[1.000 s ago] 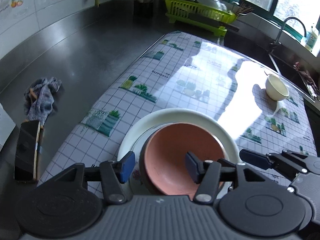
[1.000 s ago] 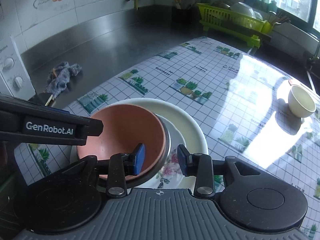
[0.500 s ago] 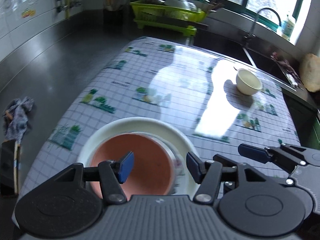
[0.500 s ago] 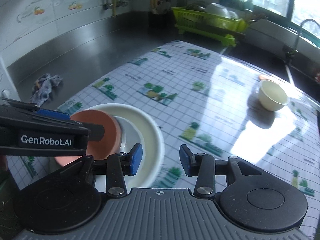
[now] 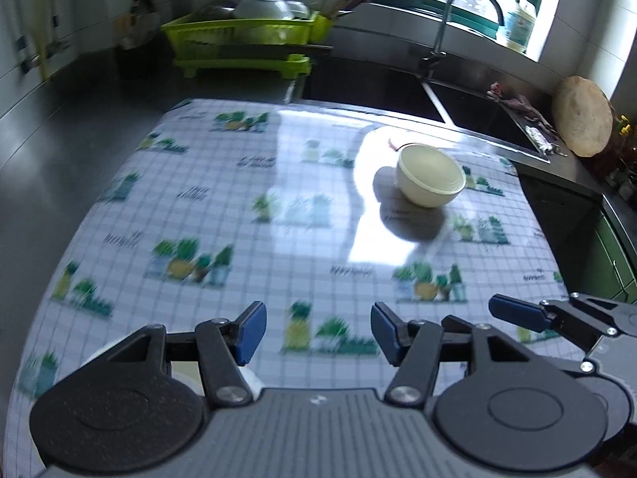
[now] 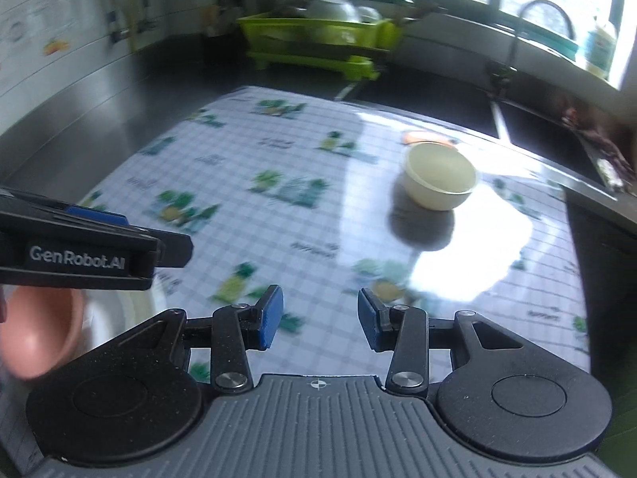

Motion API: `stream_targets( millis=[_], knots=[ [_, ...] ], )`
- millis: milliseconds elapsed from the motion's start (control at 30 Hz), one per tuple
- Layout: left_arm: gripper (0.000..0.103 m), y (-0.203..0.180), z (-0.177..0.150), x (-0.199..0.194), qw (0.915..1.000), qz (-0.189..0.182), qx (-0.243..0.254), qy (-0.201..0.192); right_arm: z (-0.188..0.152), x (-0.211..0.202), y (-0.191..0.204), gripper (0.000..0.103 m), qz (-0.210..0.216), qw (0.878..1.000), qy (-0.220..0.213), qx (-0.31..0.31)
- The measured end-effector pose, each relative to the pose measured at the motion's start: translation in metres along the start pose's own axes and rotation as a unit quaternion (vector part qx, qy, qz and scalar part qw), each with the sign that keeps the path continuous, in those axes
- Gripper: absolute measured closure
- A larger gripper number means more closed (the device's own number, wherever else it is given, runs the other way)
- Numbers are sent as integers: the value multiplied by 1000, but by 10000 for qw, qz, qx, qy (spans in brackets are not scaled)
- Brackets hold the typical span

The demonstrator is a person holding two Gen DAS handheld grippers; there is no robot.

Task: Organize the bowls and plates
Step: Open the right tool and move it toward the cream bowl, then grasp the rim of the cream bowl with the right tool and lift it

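Note:
A cream bowl (image 5: pixel 431 174) stands upright on the patterned mat at the far right, also in the right wrist view (image 6: pixel 440 177). The terracotta bowl (image 6: pixel 36 334) sits in a white plate (image 6: pixel 127 310) at the near left, mostly hidden behind the left gripper's body. Only a sliver of the plate (image 5: pixel 187 378) shows in the left wrist view. My left gripper (image 5: pixel 316 332) is open and empty above the mat, well short of the cream bowl. My right gripper (image 6: pixel 320 322) is open and empty beside it.
A green dish rack (image 5: pixel 243 40) with bowls stands at the back. A sink with a faucet (image 5: pixel 446 28) lies behind the mat's far edge. A round wooden board (image 5: pixel 583 121) leans at the far right. Dark steel counter (image 5: pixel 59 119) runs along the left.
Both grippers have swung right and forward, away from the stacked terracotta bowl and plate, toward the cream bowl. The stack has slipped out of the left view. Both stay open.

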State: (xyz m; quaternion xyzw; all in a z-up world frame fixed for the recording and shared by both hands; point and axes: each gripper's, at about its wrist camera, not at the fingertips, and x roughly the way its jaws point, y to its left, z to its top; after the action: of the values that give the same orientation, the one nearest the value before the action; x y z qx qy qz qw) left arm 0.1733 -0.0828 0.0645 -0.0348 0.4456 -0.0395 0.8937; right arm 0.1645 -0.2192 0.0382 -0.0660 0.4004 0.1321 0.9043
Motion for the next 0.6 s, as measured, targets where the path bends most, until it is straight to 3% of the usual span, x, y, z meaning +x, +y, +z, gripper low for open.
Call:
stream_targets(
  millis=[333, 600],
  knots=[
    [43, -37, 73, 72, 9996, -174, 178, 105, 42, 46, -80, 61, -384, 9980, 46, 491],
    [43, -53, 110, 124, 9994, -262, 160, 184, 69, 95, -128, 61, -537, 9951, 111, 817]
  ],
)
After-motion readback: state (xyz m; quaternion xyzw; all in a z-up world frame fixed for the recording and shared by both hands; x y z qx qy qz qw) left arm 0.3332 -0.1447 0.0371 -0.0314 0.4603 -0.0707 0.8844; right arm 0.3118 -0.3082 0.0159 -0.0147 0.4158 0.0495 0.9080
